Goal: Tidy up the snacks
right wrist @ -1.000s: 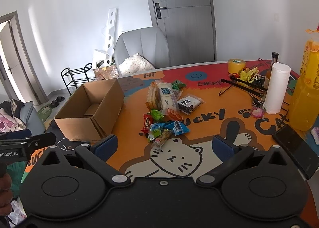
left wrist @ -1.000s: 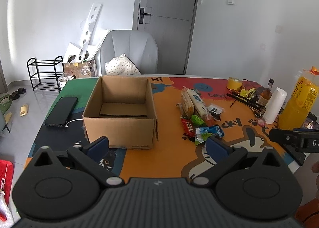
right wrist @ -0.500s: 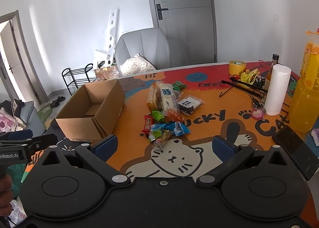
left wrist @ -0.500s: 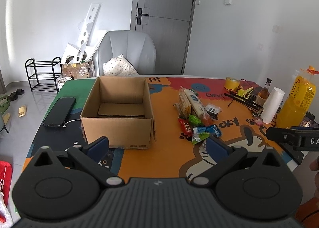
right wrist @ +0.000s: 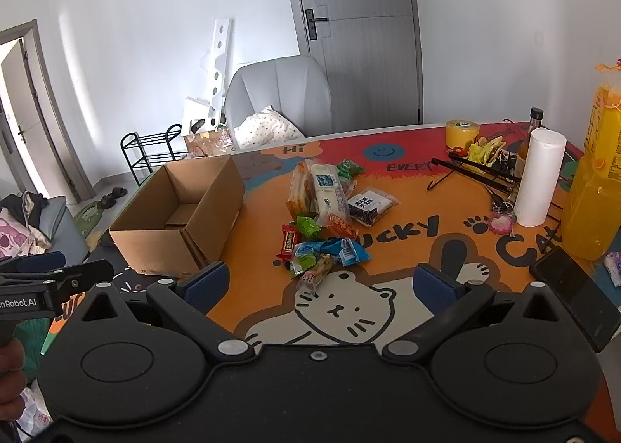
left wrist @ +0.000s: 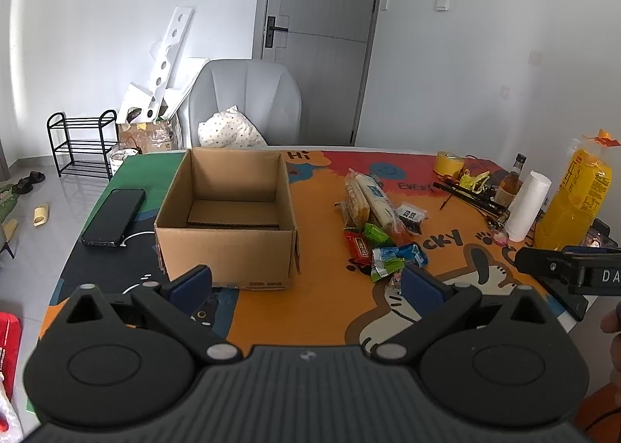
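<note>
A phone [left wrist: 113, 217] is seen flat at the left edge of the tabletop [left wrist: 318, 299], apart from the work. Next to it one box [left wrist: 229, 210] stands upright with its top open and nothing but a loose card sheet inside; it is judged to be the receptacle, placed within reach of the snacks [right wrist: 326, 222]. The left gripper [left wrist: 306, 282] is held low in front of the box, fingers [left wrist: 192, 282] spread wide, nothing between them; no grasp is yet made. The snacks lie in one loose heap to the right of the box, well clear of it, none yet inside. Counted in the right view: two long bread packs, one dark flat pack, one red bar, roughly two green and two blue wrappers, one orange pack, one pale bar nearest; overlaps make the count uncertain. The right gripper [right wrist: 322, 282] is aimed at the near end of the heap, fingers [right wrist: 436, 284] likewise spread and empty, probably the picking hand. At far right one paper roll [right wrist: 541, 177], one tape roll [right wrist: 462, 132] and yellow bottles [right wrist: 594, 206] are set aside.
</note>
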A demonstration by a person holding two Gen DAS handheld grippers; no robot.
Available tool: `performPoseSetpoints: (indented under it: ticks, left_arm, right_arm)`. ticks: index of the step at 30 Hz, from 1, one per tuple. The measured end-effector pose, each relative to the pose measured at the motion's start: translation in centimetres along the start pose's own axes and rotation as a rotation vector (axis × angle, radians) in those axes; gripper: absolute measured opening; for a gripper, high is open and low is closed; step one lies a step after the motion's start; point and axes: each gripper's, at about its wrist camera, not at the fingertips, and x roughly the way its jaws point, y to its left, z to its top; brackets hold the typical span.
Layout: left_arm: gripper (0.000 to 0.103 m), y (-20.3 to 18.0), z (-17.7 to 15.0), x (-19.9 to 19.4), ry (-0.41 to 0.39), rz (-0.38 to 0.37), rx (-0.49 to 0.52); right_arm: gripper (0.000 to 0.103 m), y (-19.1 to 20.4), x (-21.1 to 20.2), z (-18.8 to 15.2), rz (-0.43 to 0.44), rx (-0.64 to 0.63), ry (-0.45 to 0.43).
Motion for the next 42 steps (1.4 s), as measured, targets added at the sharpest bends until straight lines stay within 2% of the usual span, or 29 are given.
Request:
performPoseSetpoints:
  ticks: [35, 42]
  left_arm:
    - [0.103, -0.1, 0.2, 0.2, 0.006, 0.003, -0.006]
    - [0.103, -0.2, 0.8, 1.4, -0.001, -0.015, -0.004]
  right_arm:
    - [0.103, -0.1, 0.0, -0.2, -0.016, -0.004, 0.000]
    - [0.103, -1.1, 1.1, -0.2, -0.022, 0.016, 0.013]
